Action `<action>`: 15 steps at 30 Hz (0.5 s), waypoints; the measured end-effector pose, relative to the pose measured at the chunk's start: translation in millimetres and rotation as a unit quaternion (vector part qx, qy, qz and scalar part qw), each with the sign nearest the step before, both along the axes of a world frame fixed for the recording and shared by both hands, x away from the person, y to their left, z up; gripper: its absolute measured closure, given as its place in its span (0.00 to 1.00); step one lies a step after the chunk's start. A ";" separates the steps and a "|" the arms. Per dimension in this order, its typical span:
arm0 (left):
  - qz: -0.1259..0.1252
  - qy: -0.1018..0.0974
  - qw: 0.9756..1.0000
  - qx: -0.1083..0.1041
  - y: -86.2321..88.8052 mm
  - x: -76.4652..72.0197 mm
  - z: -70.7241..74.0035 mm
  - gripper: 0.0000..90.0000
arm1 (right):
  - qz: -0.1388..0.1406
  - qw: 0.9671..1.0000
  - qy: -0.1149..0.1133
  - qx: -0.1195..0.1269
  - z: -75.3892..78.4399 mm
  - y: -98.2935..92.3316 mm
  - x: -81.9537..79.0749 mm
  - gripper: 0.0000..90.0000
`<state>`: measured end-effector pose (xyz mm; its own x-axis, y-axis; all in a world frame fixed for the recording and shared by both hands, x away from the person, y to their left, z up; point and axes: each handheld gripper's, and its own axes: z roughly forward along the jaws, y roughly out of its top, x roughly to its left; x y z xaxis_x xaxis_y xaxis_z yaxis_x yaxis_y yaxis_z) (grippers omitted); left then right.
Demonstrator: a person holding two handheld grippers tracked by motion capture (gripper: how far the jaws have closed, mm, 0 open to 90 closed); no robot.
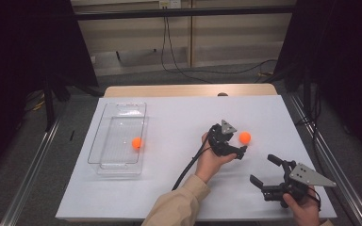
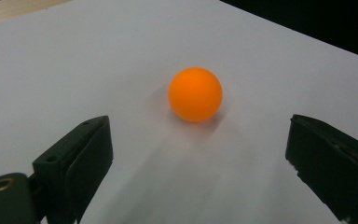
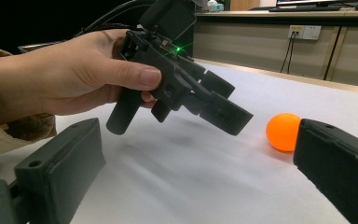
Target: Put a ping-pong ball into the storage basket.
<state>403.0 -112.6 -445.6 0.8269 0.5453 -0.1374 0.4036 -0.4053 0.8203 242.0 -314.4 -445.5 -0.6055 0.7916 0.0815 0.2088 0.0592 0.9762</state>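
Note:
An orange ball lies on the white table sheet, right of centre. My left gripper is open just to its left, jaws pointing at it. In the left gripper view the ball sits a short way ahead of the open gripper, apart from both jaws. My right gripper stands open near the front right, holding nothing. From the right gripper view I see the left gripper in a hand and the ball partly behind my right jaw. A second orange ball rests in a clear tray.
The clear plastic tray stands on the left part of the table. A black cable trails from the left gripper toward the front edge. The table's right edge is close to the right gripper. Dark stands flank the table.

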 end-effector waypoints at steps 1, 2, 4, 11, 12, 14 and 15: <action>0.000 0.000 1.000 -0.001 -0.3 0.1 0.1 0.08 | 0.001 1.000 -0.001 -0.002 -0.1 0.2 0.2 0.02; 0.000 0.000 1.000 0.001 -0.4 0.1 0.2 0.08 | 0.002 1.000 0.000 -0.002 -0.2 0.5 0.1 0.01; -0.001 0.000 1.000 0.003 -0.6 0.4 -0.2 0.08 | 0.003 1.000 -0.001 -0.002 -0.2 0.5 0.1 0.01; -0.001 0.004 1.000 0.003 -2.9 0.4 -2.1 0.08 | 0.002 1.000 -0.001 0.001 0.6 -0.4 -0.9 0.01; -0.001 0.004 1.000 0.003 -3.0 0.5 -2.0 0.08 | 0.002 1.000 -0.001 0.001 0.6 -0.1 -0.8 0.01; -0.002 0.001 1.000 0.004 -3.4 0.6 -1.8 0.08 | 0.003 1.000 -0.001 0.000 0.6 0.4 -0.6 0.01; -0.001 0.000 1.000 0.004 -3.9 0.4 -1.7 0.08 | 0.004 1.000 -0.001 0.000 0.6 0.7 -0.5 0.01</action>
<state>403.4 -116.5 -447.3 0.8275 0.5453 -0.1337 0.4033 -0.4116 0.8173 241.5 -313.7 -444.9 -0.6117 0.7870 0.0808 0.2065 0.0602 0.9766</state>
